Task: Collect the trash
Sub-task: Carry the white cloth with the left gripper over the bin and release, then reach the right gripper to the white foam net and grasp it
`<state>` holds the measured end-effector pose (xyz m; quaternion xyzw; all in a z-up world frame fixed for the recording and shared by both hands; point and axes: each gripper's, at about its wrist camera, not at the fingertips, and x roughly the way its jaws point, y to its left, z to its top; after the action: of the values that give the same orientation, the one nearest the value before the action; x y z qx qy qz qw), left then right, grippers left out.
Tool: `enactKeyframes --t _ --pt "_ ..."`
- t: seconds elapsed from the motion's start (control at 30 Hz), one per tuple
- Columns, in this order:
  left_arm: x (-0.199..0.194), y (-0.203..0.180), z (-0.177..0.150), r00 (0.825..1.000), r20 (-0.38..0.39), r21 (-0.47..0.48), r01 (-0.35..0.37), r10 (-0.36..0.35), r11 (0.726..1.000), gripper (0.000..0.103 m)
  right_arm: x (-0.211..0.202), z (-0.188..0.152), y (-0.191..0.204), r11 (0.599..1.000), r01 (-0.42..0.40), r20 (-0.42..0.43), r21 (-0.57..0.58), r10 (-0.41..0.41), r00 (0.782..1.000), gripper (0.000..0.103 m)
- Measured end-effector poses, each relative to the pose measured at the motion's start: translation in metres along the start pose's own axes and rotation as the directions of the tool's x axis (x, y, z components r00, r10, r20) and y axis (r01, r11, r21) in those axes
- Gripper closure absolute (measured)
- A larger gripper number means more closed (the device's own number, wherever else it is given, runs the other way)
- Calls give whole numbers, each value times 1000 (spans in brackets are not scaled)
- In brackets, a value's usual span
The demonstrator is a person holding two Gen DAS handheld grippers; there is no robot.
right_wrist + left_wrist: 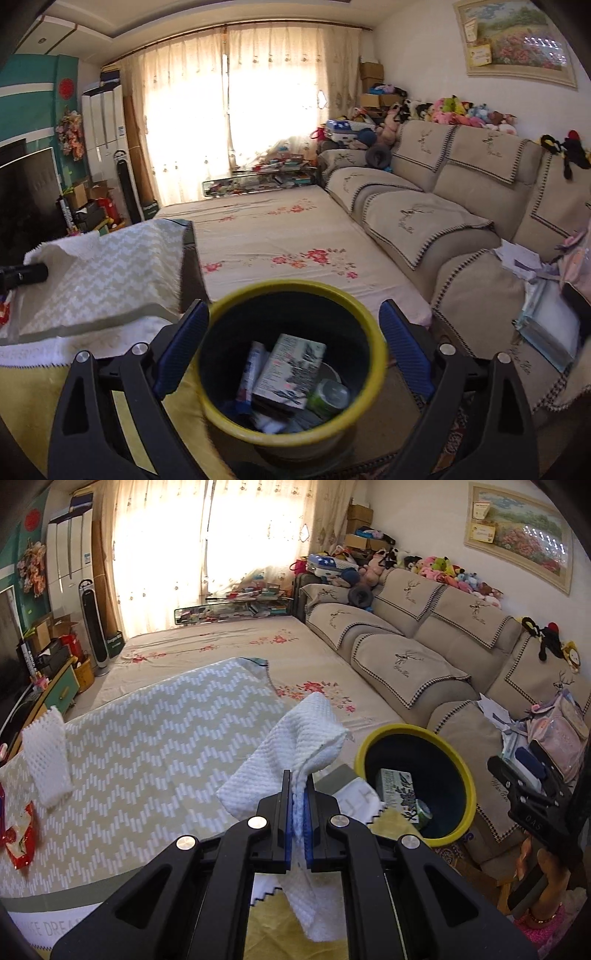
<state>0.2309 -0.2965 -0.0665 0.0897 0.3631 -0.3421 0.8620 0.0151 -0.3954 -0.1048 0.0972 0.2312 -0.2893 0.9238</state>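
The left tongs (298, 775) are pinching a white paper towel (295, 753), held above the tabletop just left of the yellow-rimmed trash bin (413, 786). The right tongs (293, 347) are spread and empty, poised over the bin, which already holds a printed carton (291, 369). Recommended: carry the towel fully over the rim before release, keeping its trailing tail clear of the edge. White foam netting (46, 753) and a red wrapper (20, 834) remain at far left.
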Motion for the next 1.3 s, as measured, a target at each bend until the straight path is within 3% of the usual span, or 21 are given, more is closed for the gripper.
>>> enactKeyframes --t 0.1,0.23,0.47,0.5,0.57,0.6,0.63,0.77,1.03,1.2,1.3 --pt "14 -31 7 998 -26 35 52 -51 998 97 -7 -21 -52 992 114 -30 51 -113 993 15" --pt "43 -76 16 993 -69 97 103 -96 990 97 -9 -25 -104 973 189 -46 129 -185 982 15" --pt "109 -138 26 976 -174 146 158 -132 977 94 -4 -28 -119 973 171 -55 156 -164 985 15" --pt "119 -144 25 975 -186 148 152 -123 977 90 -1 -30 -121 973 167 -65 160 -158 985 15" --pt "136 -156 26 970 -214 156 150 -115 976 70 2 -34 -121 973 163 -86 164 -150 985 15" --pt "143 -159 26 970 -220 160 144 -107 977 54 5 -36 -122 973 163 -97 166 -148 984 15" --pt "147 -162 26 969 -225 164 138 -99 977 47 7 -37 -125 972 162 -102 169 -146 984 15" --pt "147 -170 25 966 -228 165 164 -124 973 46 9 -38 -130 970 158 -110 182 -140 984 15" --pt "88 -127 21 983 -121 105 153 -140 983 40 11 -36 -112 979 117 -117 167 -98 988 14" --pt "36 -71 6 995 -27 32 100 -99 994 37 9 -30 -81 991 70 -114 116 -56 992 14" --pt "2 -27 -9 999 35 -11 34 -33 999 33 10 -24 -56 997 30 -119 74 -21 993 13"
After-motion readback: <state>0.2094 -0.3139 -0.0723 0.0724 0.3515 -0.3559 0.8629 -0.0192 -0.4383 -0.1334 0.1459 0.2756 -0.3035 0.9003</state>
